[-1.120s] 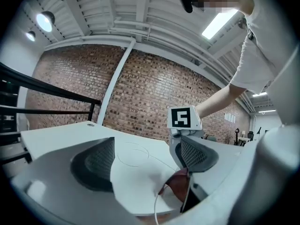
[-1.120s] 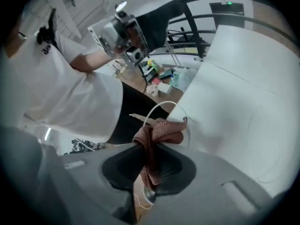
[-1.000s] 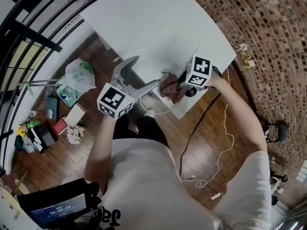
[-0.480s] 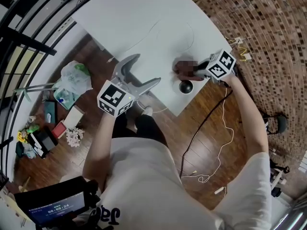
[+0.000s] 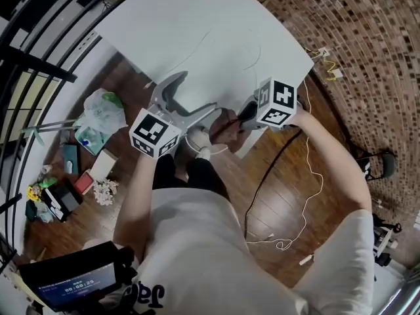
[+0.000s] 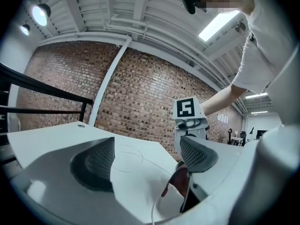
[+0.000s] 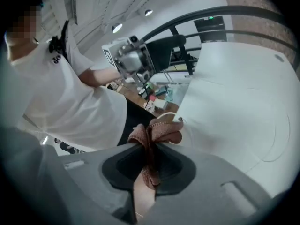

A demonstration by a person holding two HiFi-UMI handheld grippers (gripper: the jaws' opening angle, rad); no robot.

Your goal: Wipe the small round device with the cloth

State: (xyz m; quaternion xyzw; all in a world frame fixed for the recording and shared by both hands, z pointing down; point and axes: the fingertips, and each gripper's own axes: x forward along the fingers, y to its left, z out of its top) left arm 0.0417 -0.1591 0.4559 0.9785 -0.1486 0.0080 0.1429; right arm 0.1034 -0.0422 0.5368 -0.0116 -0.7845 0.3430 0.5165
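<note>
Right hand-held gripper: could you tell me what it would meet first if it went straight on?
Probably the white cable looping at the table edge, just beyond the cloth it holds; then likely the left hand-held gripper, though depth is unclear.

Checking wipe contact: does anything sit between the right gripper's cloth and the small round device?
Nothing visible does. The right gripper, shut on the cloth, is at the table edge; the device can't be clearly made out, probably beneath the cloth. The open left gripper stands aside.
</note>
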